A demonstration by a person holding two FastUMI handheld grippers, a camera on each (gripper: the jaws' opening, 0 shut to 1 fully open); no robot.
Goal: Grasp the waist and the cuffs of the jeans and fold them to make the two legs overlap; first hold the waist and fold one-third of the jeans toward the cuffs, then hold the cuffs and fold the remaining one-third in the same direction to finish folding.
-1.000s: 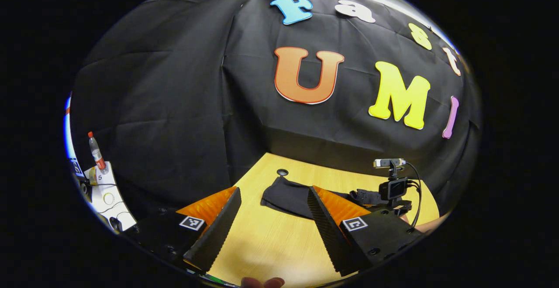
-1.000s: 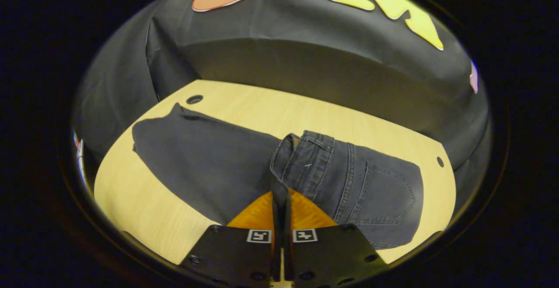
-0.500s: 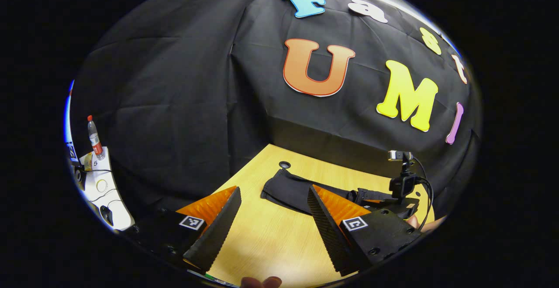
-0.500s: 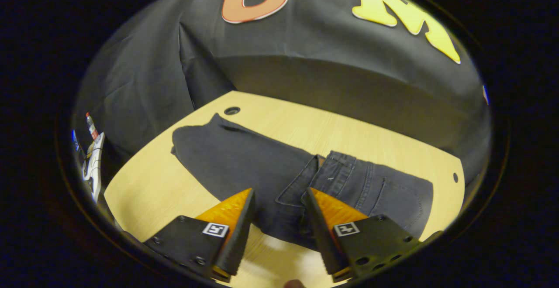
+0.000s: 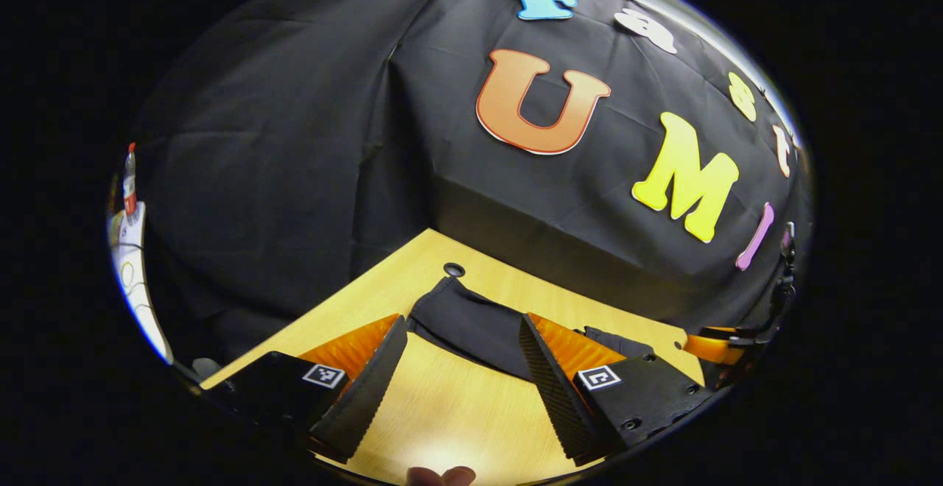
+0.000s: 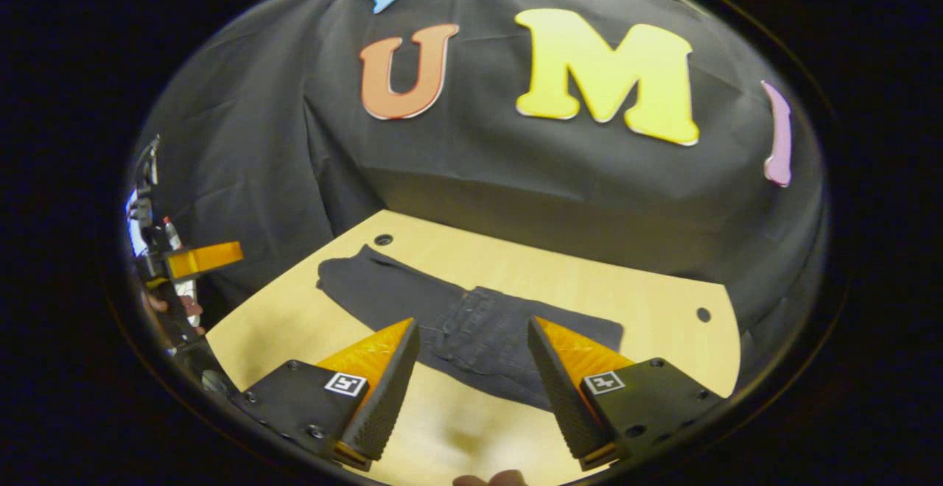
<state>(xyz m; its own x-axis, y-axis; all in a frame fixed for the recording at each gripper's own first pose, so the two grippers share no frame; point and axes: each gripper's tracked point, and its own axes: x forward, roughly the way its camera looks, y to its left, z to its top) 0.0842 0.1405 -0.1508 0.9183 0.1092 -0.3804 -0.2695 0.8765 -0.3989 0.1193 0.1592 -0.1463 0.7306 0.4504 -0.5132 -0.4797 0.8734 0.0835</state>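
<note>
You have the dark charcoal denim jeans [image 6: 471, 324] lying flat on the pale wooden tabletop [image 6: 648, 302], waist end already folded over the legs, stitched waistband facing up near the middle. The cuff end [image 5: 449, 309] stretches toward the table's round cable hole [image 6: 383, 239], still unfolded.

No legible text apart from, perhaps, the blurred bottle [image 5: 130, 177] label, too small to read.
</note>
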